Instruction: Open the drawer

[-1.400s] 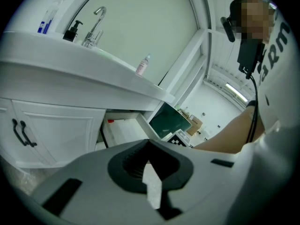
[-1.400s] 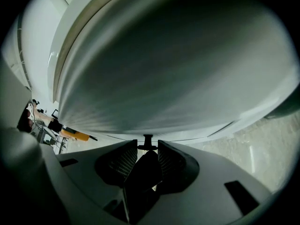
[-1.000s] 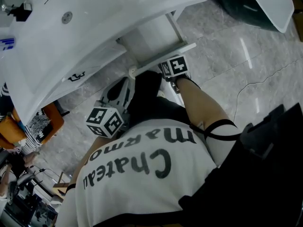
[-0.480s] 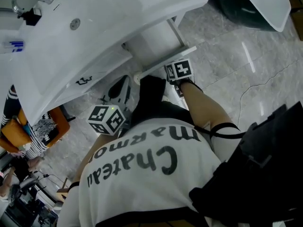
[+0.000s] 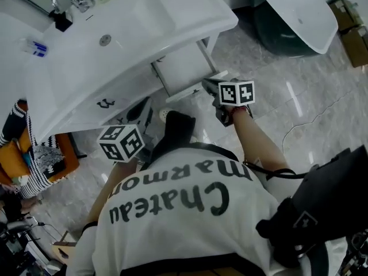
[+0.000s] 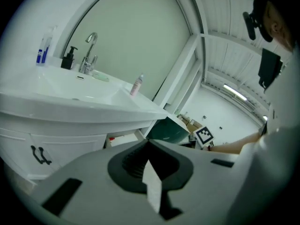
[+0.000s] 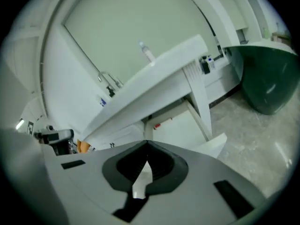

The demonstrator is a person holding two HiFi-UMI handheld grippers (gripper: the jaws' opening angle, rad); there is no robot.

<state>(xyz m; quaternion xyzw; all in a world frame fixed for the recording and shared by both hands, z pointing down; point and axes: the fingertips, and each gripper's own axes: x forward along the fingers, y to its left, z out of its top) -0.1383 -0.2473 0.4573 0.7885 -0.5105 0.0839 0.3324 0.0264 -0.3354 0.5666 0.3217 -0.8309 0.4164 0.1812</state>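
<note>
Grey marble floor (image 5: 299,96). One white sink (image 5: 115,45), its one drawer (image 5: 184,68) pulled open; one green basin (image 5: 293,16). Left gripper (image 6: 149,146), right gripper (image 7: 146,149): jaws pressed together, empty.

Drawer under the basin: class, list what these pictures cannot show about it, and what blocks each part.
- Back of the drawer: head view, the basin overhangs it.
- Small red item inside: right gripper view, too small to identify.
- Handle on the drawer front: no view shows it; head view sees the front edge-on.
- Lower drawer: left gripper view, the left gripper itself covers it.
</note>
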